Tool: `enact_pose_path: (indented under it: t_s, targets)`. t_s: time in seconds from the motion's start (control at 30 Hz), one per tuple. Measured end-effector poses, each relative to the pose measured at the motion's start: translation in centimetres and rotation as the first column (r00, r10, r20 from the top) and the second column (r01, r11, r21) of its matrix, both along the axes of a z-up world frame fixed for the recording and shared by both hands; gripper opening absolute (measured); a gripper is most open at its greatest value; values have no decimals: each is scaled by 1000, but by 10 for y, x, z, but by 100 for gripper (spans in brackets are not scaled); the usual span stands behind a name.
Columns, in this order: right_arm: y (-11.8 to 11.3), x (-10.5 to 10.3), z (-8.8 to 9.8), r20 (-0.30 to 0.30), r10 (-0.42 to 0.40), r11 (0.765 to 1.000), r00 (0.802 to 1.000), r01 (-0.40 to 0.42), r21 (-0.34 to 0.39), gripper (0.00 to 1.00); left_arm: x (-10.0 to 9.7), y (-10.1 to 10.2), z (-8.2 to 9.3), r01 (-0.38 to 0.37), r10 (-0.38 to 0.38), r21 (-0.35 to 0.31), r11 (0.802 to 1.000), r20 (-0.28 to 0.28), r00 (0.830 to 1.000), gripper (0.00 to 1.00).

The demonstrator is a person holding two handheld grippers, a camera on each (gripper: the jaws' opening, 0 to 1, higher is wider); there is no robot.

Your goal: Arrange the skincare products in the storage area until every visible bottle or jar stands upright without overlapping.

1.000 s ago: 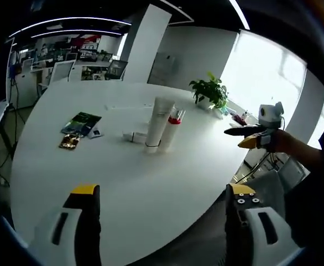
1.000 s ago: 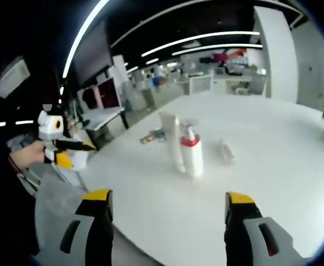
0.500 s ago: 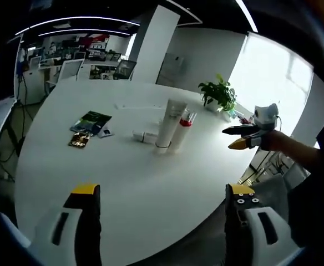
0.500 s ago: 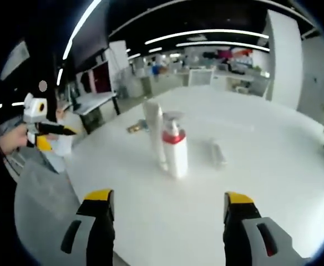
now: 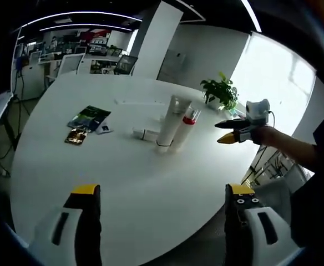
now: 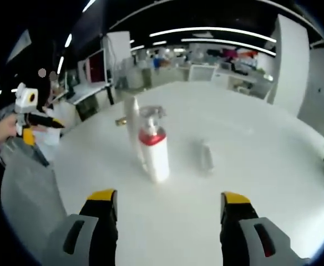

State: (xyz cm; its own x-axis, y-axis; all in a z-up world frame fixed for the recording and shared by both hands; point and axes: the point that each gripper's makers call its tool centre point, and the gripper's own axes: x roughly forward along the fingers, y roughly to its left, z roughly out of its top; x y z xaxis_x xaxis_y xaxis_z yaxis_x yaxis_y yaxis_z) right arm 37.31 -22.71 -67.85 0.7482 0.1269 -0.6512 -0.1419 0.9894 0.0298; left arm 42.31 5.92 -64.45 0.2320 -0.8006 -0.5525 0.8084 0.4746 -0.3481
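I'm holding both grippers out over the near edge of the round white table, nothing between the jaws of either. Left gripper has its jaws spread wide; same for the right gripper, yellow tips apart and empty.

What's changing: vs a sec ago, in the right gripper view the pump bottle is sitting bigger and has slid toward 10 o'clock, so I'm closing in on the products from that side. In the left gripper view the right gripper is showing at 2 o'clock, now nearer the cluster than it was. The products themselves haven't moved (only my cams have). My read: approach is underway, no grasp yet.

Where the goods are: tall white tube standing cap-down, upright, w/ the pump bottle touching or just beside it, at 12 o'clock from my left jaws. A small tube is lying flat on the tabletop, at 1 o'clock in the right gripper view; prob the one still needing to be stood up.

Materials: table is smooth, matte-glossy white. Pump bottle is a white cylinder w/ a red collar and clear pump head. Tall tube is tapering, looks like soft plastic. A green booklet and a small shiny packet are lying at 10 o'clock; potted plant at the far rim.
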Motion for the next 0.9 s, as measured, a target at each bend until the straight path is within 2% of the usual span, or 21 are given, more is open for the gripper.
enact_pose_path:
  t_s: [0.2,0.57,0.9]
  targets:
    - [-9,10,-12,-37,14,1000,999,-15,-27,72,3,-1,-8,-1,1,9,1000,-21,1000,86]
    - [-24,30,-27,-59,35,997,998,-39,-64,68,10,-2,-19,2,-1,28,1000,-49,999,86]
    - [-29,56,-39,-54,55,997,997,-57,-43,66,16,-8,-23,19,-17,40,999,-51,999,87]
